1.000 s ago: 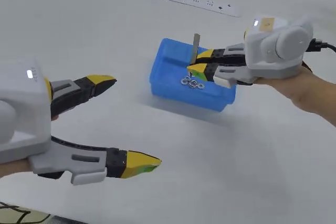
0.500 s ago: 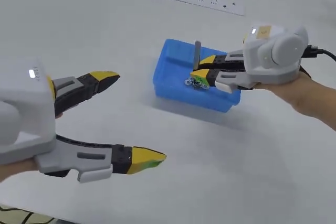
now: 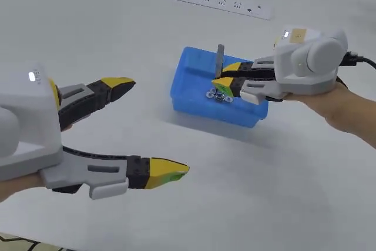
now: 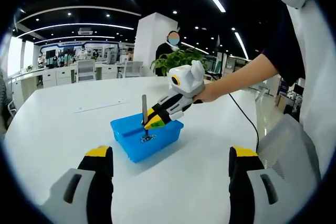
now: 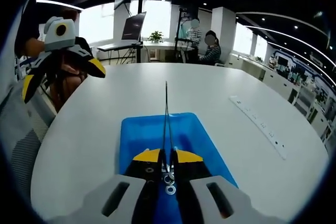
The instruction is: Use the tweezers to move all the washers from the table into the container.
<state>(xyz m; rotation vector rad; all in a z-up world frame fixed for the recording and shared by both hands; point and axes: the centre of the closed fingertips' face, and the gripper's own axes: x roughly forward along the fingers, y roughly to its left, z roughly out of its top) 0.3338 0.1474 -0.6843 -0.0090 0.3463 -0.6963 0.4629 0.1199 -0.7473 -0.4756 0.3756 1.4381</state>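
Note:
A blue container (image 3: 191, 89) stands mid-table with several small metal washers (image 3: 217, 94) lying inside it. My right gripper (image 3: 225, 78) hovers over the container, shut on grey tweezers (image 3: 220, 58) that stick out past its yellow tips. In the right gripper view the tweezers (image 5: 167, 116) run forward over the container (image 5: 139, 135), and the washers (image 5: 169, 184) lie between the jaws. My left gripper (image 3: 151, 126) is open and holds nothing, well left of the container. The left gripper view shows the container (image 4: 131, 142), the washers (image 4: 147, 138) and the right gripper (image 4: 170, 107) ahead.
A white power strip (image 3: 214, 1) lies at the far side of the white table (image 3: 264, 192). Behind the table are people, desks and a plant (image 4: 170, 61). A person's hand and forearm (image 3: 346, 110) come in from the right.
Almost nothing has moved. My right gripper keeps the tweezers over the container. My left gripper has crept slightly to the right.

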